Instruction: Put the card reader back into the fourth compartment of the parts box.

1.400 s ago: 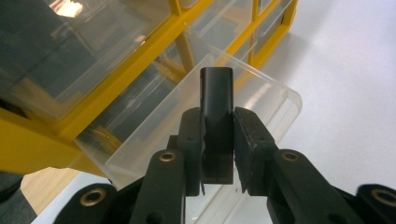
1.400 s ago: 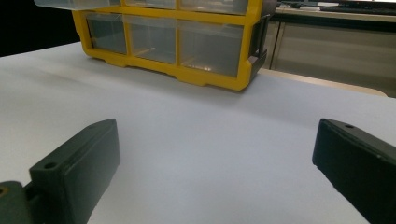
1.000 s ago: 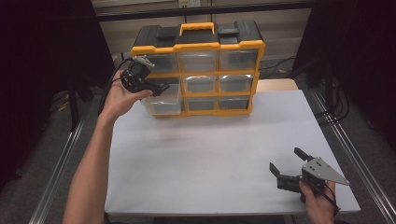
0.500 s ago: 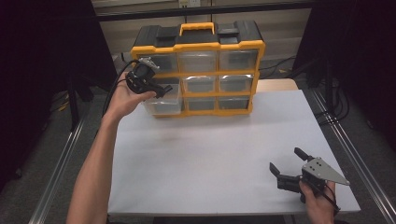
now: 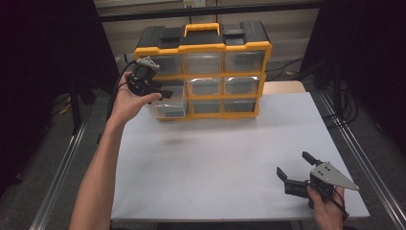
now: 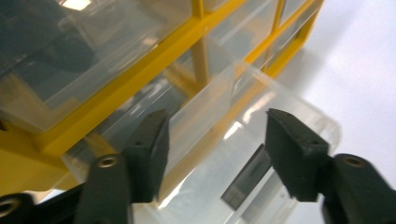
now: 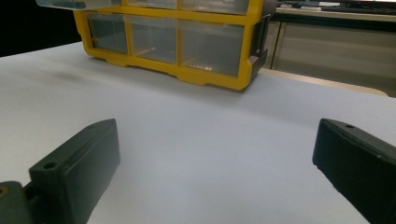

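A yellow organizer (image 5: pixel 206 72) with clear drawers stands at the far edge of the white table (image 5: pixel 220 153); its middle-left drawer (image 6: pixel 243 154) is pulled partly out and holds a small dark item (image 6: pixel 245 179). The left gripper (image 5: pixel 160 91) is raised at that drawer, jaws apart, one on each side of the drawer's front corner. The right gripper (image 5: pixel 293 173) rests low at the table's near right, jaws wide apart, nothing between them; it faces the organizer, well apart from it.

A drawer cabinet (image 5: pixel 206 72) stands at the table's (image 5: pixel 220 158) far edge, left of centre.

left gripper (image 5: pixel 165 92): black, grey plate, cable | right gripper (image 5: pixel 295 167): black, grey plate
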`<state>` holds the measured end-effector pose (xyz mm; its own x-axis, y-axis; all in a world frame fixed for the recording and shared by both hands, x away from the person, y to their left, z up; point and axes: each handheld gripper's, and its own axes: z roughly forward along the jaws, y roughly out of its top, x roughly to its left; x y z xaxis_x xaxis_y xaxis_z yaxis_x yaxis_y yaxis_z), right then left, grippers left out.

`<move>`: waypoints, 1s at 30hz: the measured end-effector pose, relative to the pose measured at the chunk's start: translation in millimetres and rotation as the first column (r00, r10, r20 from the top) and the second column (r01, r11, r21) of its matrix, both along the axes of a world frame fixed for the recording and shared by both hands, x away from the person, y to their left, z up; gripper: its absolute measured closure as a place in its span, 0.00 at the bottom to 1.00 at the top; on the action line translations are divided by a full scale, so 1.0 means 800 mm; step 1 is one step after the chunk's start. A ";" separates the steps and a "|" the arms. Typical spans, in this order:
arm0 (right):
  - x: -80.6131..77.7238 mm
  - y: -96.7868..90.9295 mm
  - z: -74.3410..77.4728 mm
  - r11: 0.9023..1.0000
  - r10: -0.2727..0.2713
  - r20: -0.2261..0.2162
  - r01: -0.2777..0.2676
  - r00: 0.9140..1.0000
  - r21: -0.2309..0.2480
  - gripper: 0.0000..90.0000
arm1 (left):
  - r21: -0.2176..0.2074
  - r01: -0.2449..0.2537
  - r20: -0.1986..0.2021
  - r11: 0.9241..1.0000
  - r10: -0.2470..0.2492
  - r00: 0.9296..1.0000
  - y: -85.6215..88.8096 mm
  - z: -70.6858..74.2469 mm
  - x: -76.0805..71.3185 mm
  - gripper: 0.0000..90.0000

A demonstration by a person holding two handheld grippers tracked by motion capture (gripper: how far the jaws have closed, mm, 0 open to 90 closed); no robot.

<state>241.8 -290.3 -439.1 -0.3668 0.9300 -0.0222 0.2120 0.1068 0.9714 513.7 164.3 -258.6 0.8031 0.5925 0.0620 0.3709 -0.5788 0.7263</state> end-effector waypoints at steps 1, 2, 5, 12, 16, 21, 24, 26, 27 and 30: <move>0.000 0.000 0.000 1.000 -0.002 -0.001 0.002 1.000 -0.001 0.01 | -0.009 -0.015 0.011 1.000 0.015 1.000 0.002 0.000 -0.001 0.40; 0.000 0.000 0.000 1.000 -0.001 -0.002 0.001 1.000 0.001 0.01 | -0.019 -0.029 0.021 0.999 0.030 0.999 0.003 0.001 -0.001 0.36; -0.001 -0.001 0.000 1.000 -0.006 -0.002 0.006 1.000 0.002 0.01 | -0.069 -0.061 0.040 0.996 0.064 0.997 0.011 0.001 0.000 0.27; -0.002 -0.005 -0.001 1.000 -0.013 0.000 0.013 1.000 0.008 0.01 | -0.103 -0.069 0.081 0.992 0.078 0.994 0.020 -0.003 -0.009 0.15; -0.001 -0.006 -0.002 1.000 -0.008 -0.004 0.008 1.000 0.012 0.01 | -0.143 -0.069 0.118 0.987 0.087 0.989 0.017 -0.004 -0.016 0.08; -0.002 -0.008 -0.002 1.000 -0.011 -0.005 0.011 1.000 0.016 0.01 | -0.188 -0.039 0.163 0.981 0.070 0.984 0.008 -0.004 -0.026 0.04; -0.002 -0.009 -0.002 1.000 -0.014 0.000 0.014 1.000 0.020 0.01 | -0.254 -0.026 0.180 0.967 0.074 0.981 0.005 -0.006 -0.035 0.04; -0.003 -0.009 -0.002 1.000 -0.015 0.000 0.015 1.000 0.019 0.01 | -0.284 -0.027 0.190 0.959 0.084 0.978 0.003 -0.011 -0.040 0.04; -0.002 -0.009 -0.002 1.000 -0.014 0.002 0.014 1.000 0.020 0.01 | -0.296 -0.024 0.193 0.955 0.084 0.977 0.003 -0.013 -0.042 0.04; -0.002 -0.008 -0.002 1.000 -0.025 -0.002 0.025 1.000 0.018 0.01 | -0.306 -0.041 0.218 0.951 0.112 0.969 0.003 -0.022 -0.050 0.04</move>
